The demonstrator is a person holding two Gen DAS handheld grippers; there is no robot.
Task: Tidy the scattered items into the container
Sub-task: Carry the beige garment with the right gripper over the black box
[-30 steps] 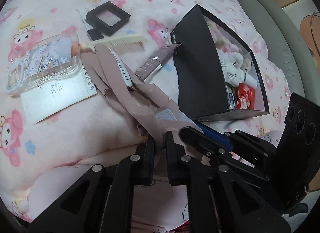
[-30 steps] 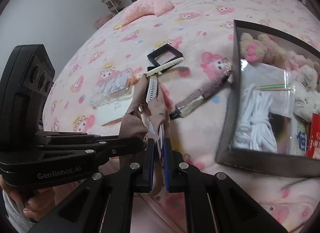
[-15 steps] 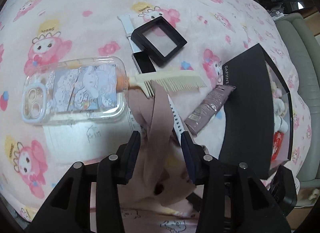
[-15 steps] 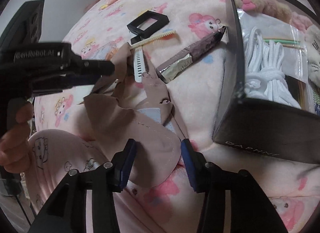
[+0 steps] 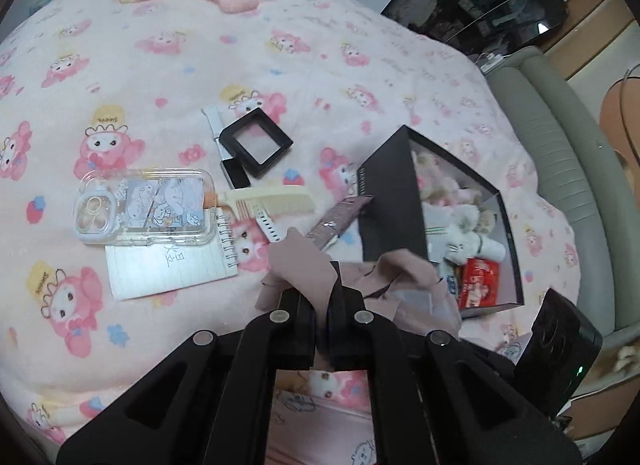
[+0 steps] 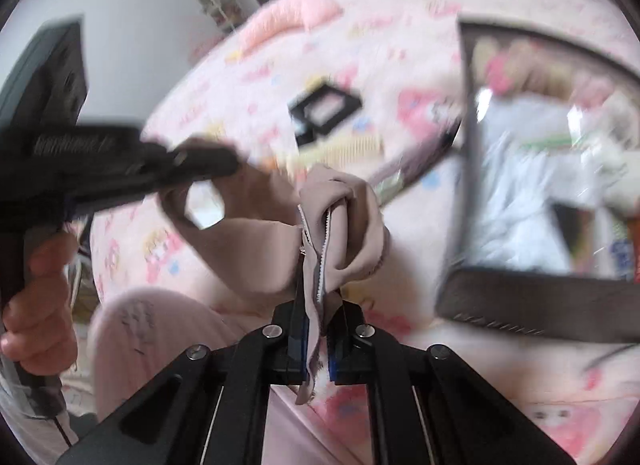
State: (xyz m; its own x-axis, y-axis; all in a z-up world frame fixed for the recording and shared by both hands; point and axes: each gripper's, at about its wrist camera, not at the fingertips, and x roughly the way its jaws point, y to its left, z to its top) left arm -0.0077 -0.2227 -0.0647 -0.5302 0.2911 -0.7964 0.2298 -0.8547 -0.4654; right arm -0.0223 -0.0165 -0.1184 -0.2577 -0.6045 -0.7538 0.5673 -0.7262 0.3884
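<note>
Cloth (image 5: 304,265), a soft brown-pink piece with a zipper, hangs between my two claws above the near edge of the bed (image 5: 168,65), just in front of the black box (image 5: 390,201). My left claw (image 5: 322,293) is pressed together on one fold of it, and my right claw (image 6: 316,329) pinches another fold, with the zipper (image 6: 322,249) running up between its fingers. In the right wrist view the picture is blurred, but I can see the cloth stretched from my right claw to the tip of my left claw (image 6: 224,163). The box stands open toward the right edge of the bed, and it holds plush toys (image 5: 460,225), something white and a red packet (image 5: 478,281). Other things lie on the bed to the left of the box. A phone case (image 5: 148,211) rests on a small notebook (image 5: 168,265). A cream comb (image 5: 272,201) lies just beside the case, and a white strap (image 5: 270,227) lies under the comb's teeth. A black square frame (image 5: 256,141) sits further toward the far edge. A shiny tube (image 5: 340,219) touches the left wall of the box.
</note>
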